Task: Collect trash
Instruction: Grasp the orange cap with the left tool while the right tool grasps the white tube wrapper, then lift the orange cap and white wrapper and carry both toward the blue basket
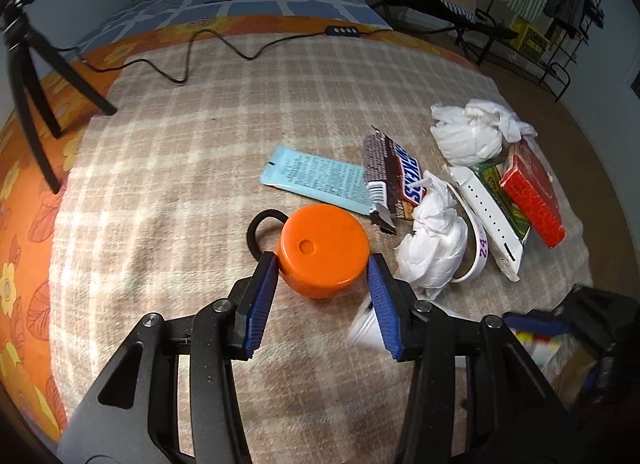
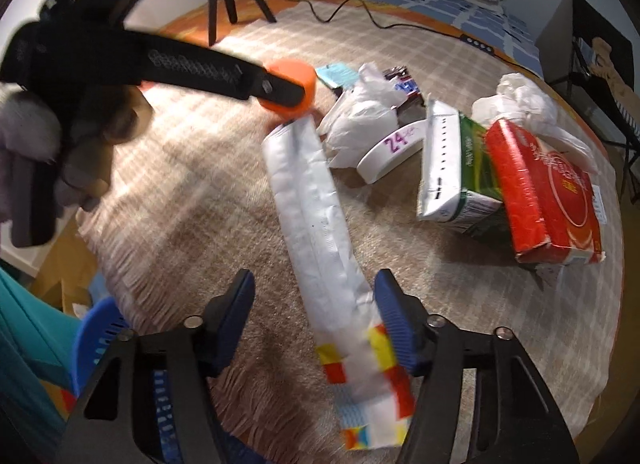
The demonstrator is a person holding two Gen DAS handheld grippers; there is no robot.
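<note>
We see the left tool point(image 1: 322, 264) clamping a smooth orange cap point(image 1: 324, 250); the right tool point(image 2: 316, 304), half open, touches a crinkly white wrapper point(image 2: 316, 203) on one side; a Snickers wrapper point(image 1: 394, 179) lies centre right.

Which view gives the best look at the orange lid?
The left wrist view: the orange lid sits centred and sharp between the left hand-held gripper fingers, its whole top visible. In the right wrist view the orange lid is small, far off and partly covered by that gripper's black finger.

Long white foil wrapper with coloured squares point(image 2: 320, 199) motion-blurred, near end cut off around 6 o'clock, black hair-tie loop point(image 1: 262, 229) half hidden behind orange round plastic cap point(image 1: 324, 250), light-blue flat sachet point(image 1: 316, 177) print too small to read
</note>
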